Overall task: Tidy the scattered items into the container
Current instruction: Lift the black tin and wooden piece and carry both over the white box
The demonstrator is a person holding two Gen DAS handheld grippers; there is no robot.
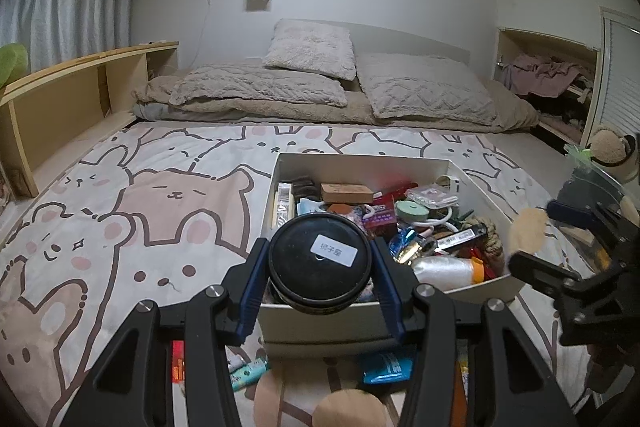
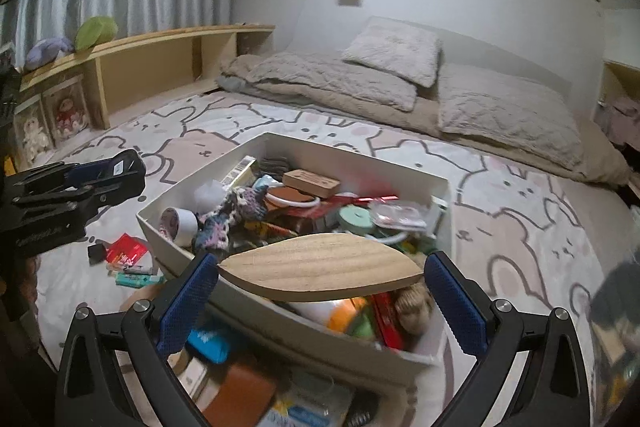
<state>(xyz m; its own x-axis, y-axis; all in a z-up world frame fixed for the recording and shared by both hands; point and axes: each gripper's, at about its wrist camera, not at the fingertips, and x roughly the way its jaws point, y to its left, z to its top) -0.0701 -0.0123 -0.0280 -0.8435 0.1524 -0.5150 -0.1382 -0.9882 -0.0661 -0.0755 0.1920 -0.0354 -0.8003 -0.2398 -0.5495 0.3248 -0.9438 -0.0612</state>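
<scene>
My left gripper (image 1: 319,271) is shut on a round black tin with a white label (image 1: 319,263), held over the near edge of the white box (image 1: 360,163). The box is full of small items. My right gripper (image 2: 320,275) is shut on a leaf-shaped wooden board (image 2: 320,263), held over the box's near wall (image 2: 256,311). The right gripper with the board also shows in the left wrist view (image 1: 532,231), right of the box. The left gripper shows at the left of the right wrist view (image 2: 116,171).
The box sits on a bear-print blanket (image 1: 160,199). Loose items lie near it: a red packet (image 2: 128,249), a teal tube (image 1: 248,373), a blue packet (image 1: 386,367), a brown wallet (image 2: 240,391). Pillows (image 1: 312,47) and a wooden shelf (image 1: 80,87) stand behind.
</scene>
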